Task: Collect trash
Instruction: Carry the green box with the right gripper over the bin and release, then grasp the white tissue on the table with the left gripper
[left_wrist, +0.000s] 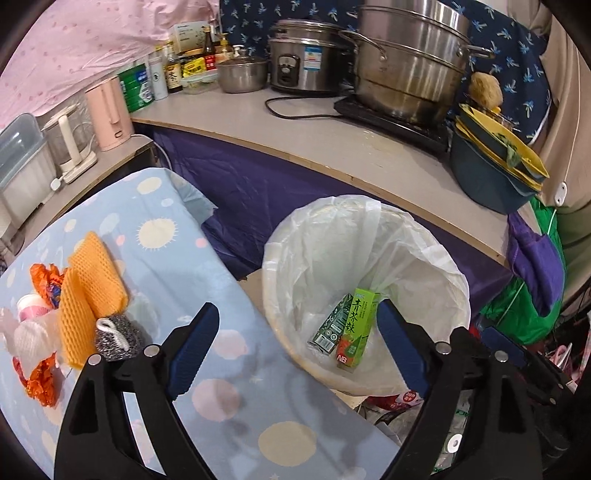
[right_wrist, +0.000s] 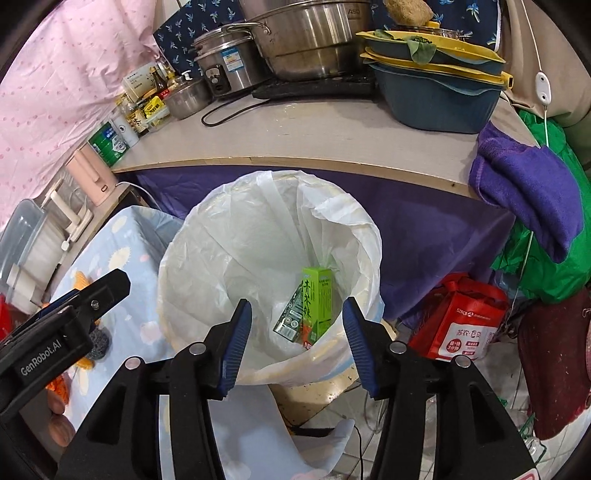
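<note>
Left wrist view: left gripper (left_wrist: 295, 343) fingers wide open, empty. Remaining trash on the bench's left edge: orange foam nets (left_wrist: 90, 295), soft, light, pinch a fold; scouring ball (left_wrist: 118, 338) springy; wrappers (left_wrist: 44, 280) crinkly. All lie left of the fingers, apart.

Right wrist view: right gripper (right_wrist: 297, 339) open, empty, over the bin (right_wrist: 207, 236); two cartons (right_wrist: 314, 310) inside.
</note>
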